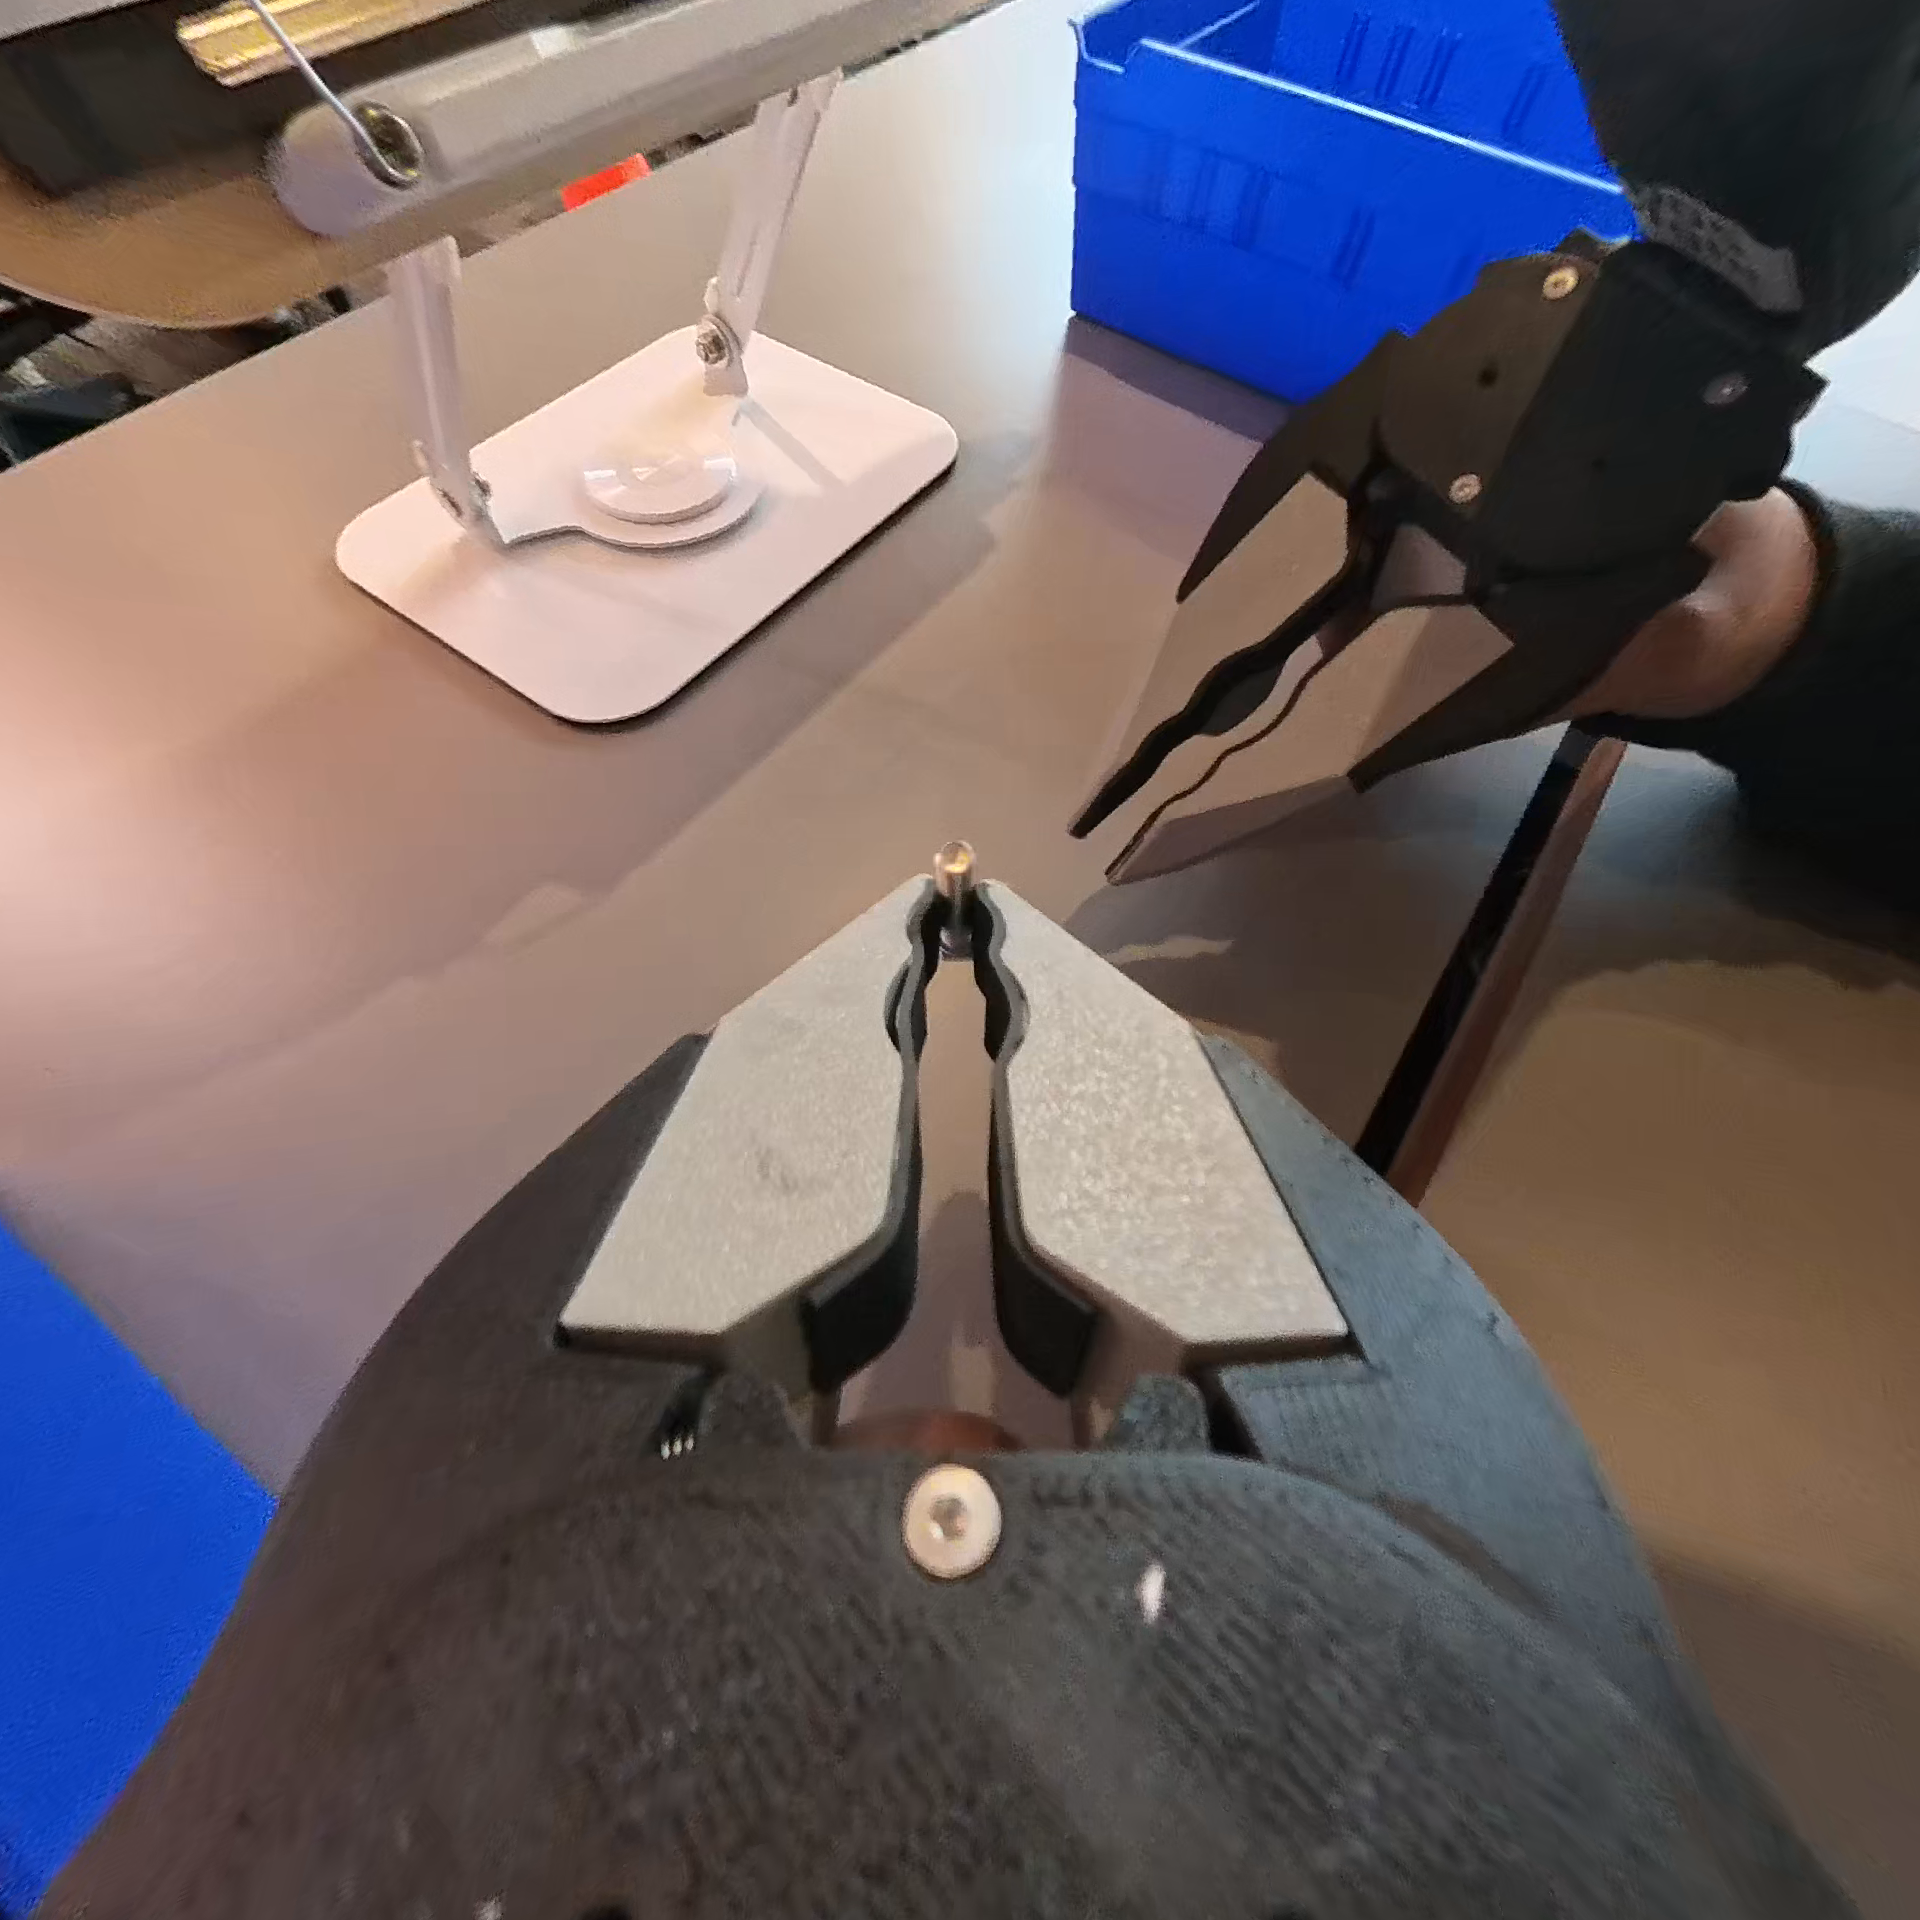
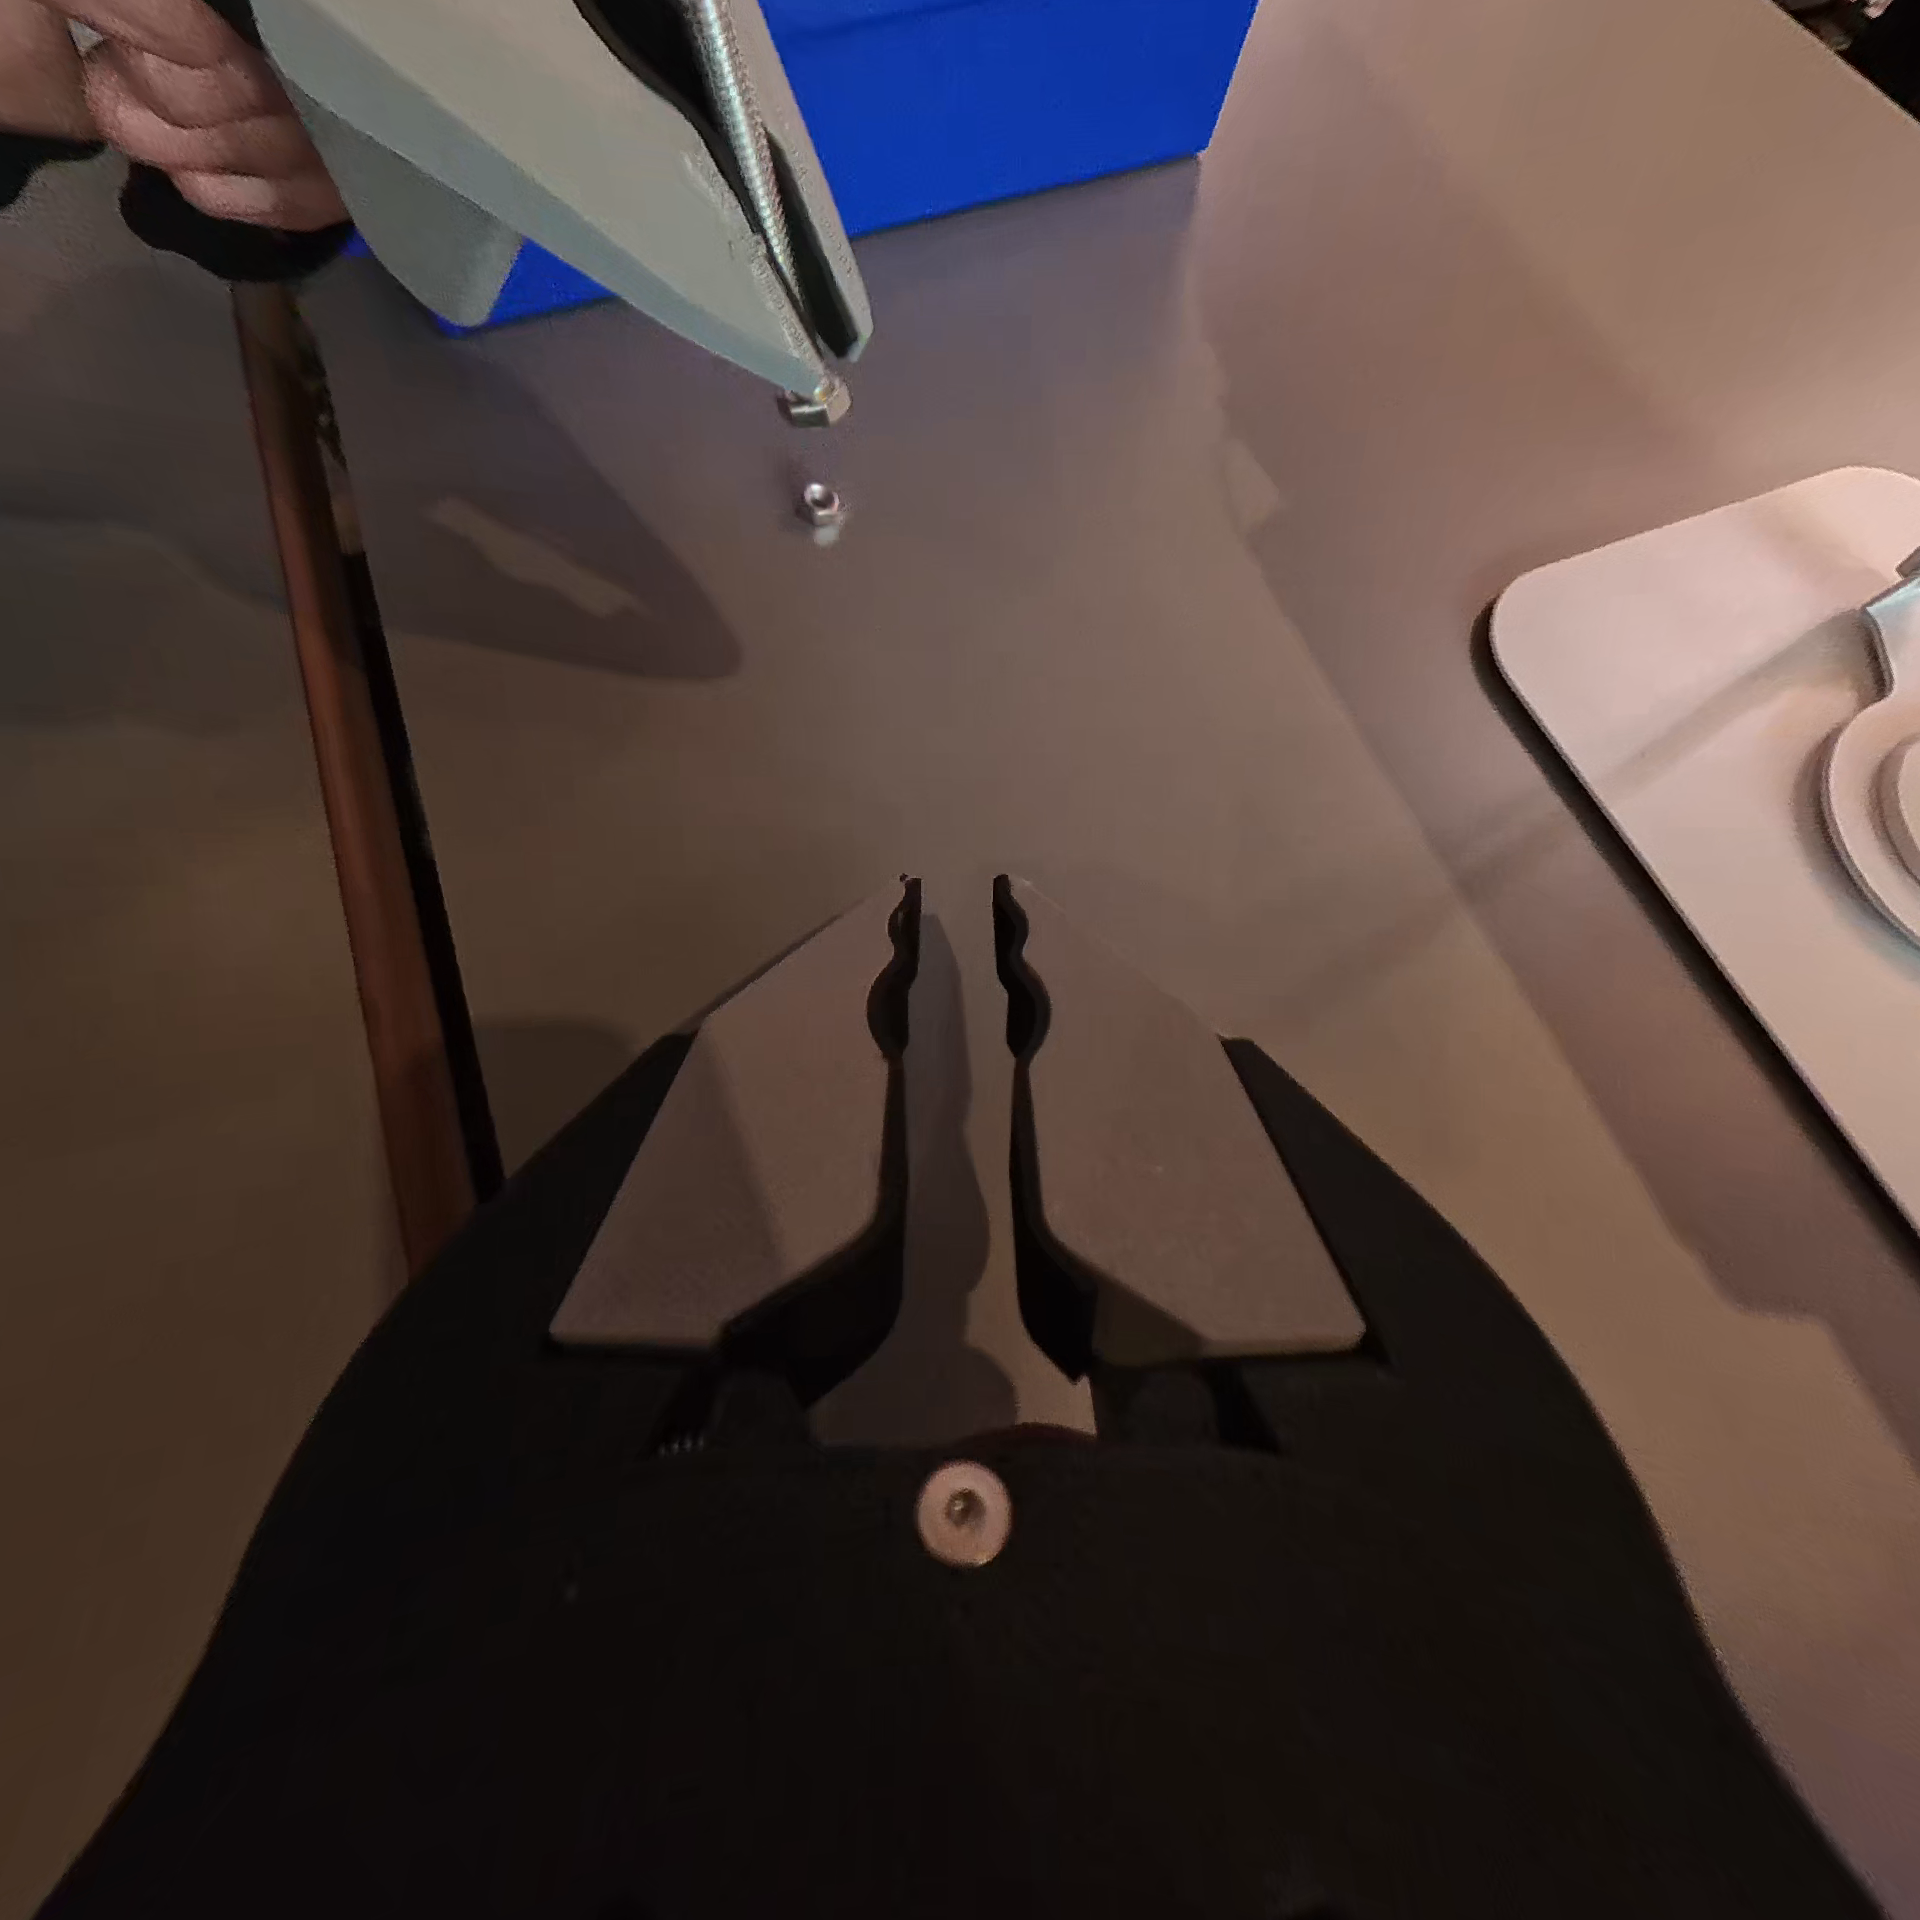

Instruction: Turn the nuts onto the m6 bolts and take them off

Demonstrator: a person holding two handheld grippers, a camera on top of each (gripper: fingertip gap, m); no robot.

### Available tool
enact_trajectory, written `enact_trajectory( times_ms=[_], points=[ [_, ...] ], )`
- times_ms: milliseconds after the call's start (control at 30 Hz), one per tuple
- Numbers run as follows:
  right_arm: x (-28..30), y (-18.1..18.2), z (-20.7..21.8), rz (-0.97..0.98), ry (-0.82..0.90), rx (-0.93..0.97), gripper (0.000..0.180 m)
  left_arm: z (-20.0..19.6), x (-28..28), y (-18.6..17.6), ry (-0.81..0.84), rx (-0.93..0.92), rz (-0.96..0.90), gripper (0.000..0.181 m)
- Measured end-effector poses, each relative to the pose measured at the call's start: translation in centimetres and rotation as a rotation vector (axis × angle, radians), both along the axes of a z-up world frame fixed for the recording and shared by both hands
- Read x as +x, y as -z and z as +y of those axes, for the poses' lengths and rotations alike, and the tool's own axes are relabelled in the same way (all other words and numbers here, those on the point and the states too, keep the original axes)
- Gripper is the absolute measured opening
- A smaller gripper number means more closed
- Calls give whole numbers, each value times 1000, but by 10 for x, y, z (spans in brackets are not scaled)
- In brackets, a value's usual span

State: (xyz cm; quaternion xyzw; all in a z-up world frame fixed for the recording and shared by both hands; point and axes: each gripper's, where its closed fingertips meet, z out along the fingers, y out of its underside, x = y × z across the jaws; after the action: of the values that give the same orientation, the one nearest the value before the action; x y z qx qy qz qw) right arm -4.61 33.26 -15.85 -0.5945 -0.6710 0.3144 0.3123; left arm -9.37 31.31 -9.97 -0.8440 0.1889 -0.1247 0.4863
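The left tongs (image 2: 831, 353) clamped a threaded steel bolt (image 2: 750, 135), the right tongs (image 2: 956, 883) stood apart, and a hexagonal nut (image 2: 821, 506) lay at twelve o'clock on the smooth surface (image 2: 1039, 675).

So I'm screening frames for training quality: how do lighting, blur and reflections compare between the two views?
Left wrist view: bright, the bolt sharp, the stand and blue bin smeared, edges bent. Right wrist view: dim, the glossy table mirroring gripper shadows, the loose nut soft.
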Motion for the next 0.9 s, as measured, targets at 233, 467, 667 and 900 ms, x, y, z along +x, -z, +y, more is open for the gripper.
enact_trajectory(
  times_ms=[233, 467, 667, 900],
  points=[
    [-28, -2, -21, 56, -38, -67, 9, -5, -15, -16, -50, 33, -52, 2],
    [-79, 7, -41, 14, -85, -33, 12, -4, -28, -18, -92, 45, -62, 2],
    [-99, 21, -39, -34, -90, -16, 15, -3, -40, -33, -162, 107, -119, 2],
    [-111, 23, -35, -47, -57, -41, 19, -5, -49, -38, -196, 114, -166, 2]
  ],
)
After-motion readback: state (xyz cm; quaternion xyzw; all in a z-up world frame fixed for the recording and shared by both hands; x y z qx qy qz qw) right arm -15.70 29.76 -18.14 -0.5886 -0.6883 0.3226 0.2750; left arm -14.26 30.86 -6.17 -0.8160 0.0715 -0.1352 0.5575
